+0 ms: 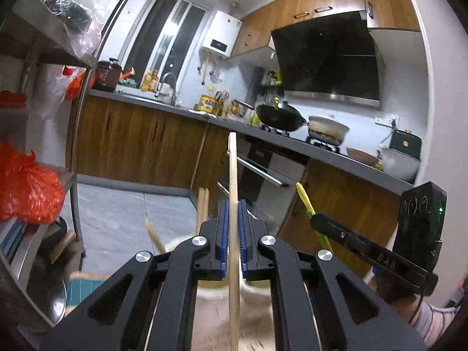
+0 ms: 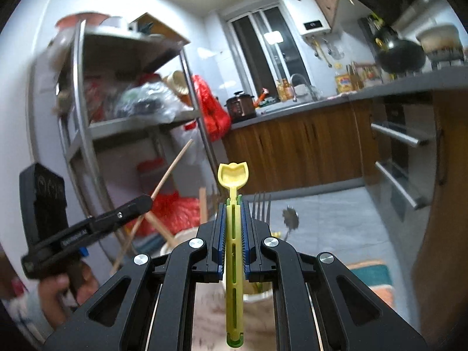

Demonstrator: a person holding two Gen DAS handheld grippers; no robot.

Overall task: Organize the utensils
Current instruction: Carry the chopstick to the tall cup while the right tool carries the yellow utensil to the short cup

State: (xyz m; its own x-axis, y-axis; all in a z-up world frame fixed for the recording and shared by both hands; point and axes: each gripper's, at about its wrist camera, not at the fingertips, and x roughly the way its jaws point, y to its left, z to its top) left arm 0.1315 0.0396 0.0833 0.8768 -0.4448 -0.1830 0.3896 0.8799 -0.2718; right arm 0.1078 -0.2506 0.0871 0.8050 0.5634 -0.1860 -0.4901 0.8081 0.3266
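My left gripper (image 1: 233,204) is shut on a long wooden chopstick (image 1: 232,169) that points up between the blue pads; it also shows in the right wrist view (image 2: 169,172). My right gripper (image 2: 233,204) is shut on a yellow-green plastic utensil (image 2: 233,175) with a small scoop end, also seen in the left wrist view (image 1: 305,200). Below the grippers stands a pale utensil holder (image 2: 178,238) with wooden utensils (image 1: 202,204), a metal fork (image 2: 261,206) and a whisk-like tool (image 2: 290,218) sticking up from it. Its inside is hidden by the grippers.
A metal shelf rack (image 2: 87,128) with bags stands to the left. A wooden-front counter (image 1: 140,143) runs along the wall with a sink, a wok (image 1: 279,115) and a pot (image 1: 327,128). An oven with bar handles (image 2: 397,137) is to the right. Grey tile floor (image 1: 122,216) lies below.
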